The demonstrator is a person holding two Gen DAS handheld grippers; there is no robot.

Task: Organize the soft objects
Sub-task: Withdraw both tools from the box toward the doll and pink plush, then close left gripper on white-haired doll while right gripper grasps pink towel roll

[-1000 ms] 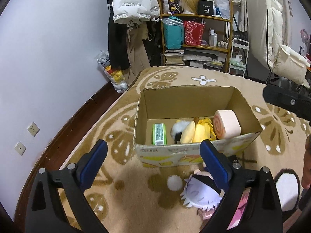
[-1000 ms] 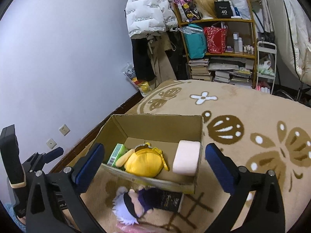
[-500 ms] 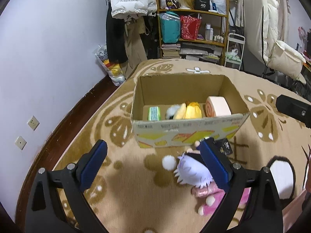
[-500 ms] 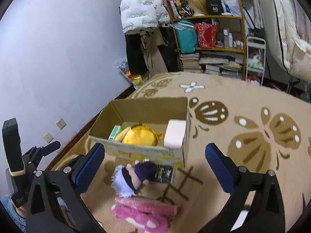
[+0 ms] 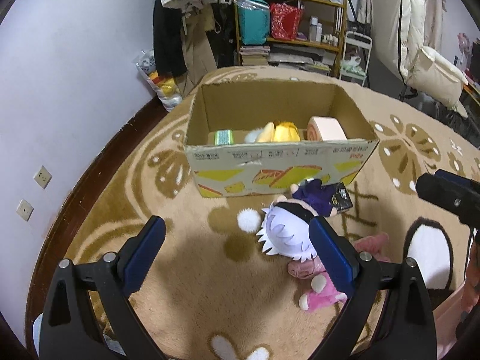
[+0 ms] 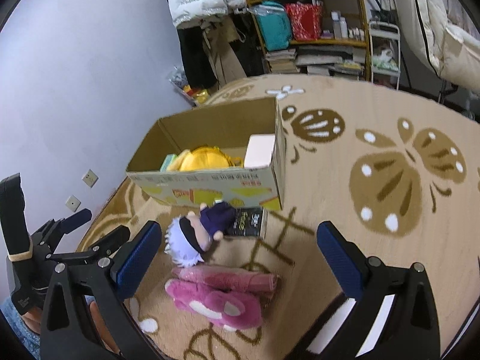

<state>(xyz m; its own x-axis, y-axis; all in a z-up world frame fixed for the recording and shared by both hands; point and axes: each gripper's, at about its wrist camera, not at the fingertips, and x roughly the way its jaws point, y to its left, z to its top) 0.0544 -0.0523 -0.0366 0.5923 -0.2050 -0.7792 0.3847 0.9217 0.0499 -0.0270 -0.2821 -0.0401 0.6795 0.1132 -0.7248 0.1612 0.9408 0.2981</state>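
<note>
An open cardboard box (image 5: 279, 168) (image 6: 210, 192) stands on the rug and holds a yellow plush (image 6: 204, 160), a pink roll cushion (image 5: 325, 127) and a green pack (image 5: 223, 136). In front of it lie a white-haired doll in purple (image 5: 285, 232) (image 6: 195, 234), a pink plush (image 6: 216, 301) (image 5: 322, 291) and a rolled pink cloth (image 6: 228, 277). My left gripper (image 5: 237, 249) is open and empty, above the rug left of the doll. My right gripper (image 6: 240, 255) is open and empty, above the doll and pink plush.
A black packet (image 6: 247, 225) lies by the box's front corner. The wall with sockets (image 5: 42, 177) runs along the left. Shelves (image 5: 291, 27) with bags and books and hanging clothes (image 6: 204, 3) stand behind. A padded chair (image 5: 435, 75) is at the right.
Both grippers have pulled back and up from the box. The doll, pink plush and rolled cloth on the rug have come fully into view. Both stay open.
</note>
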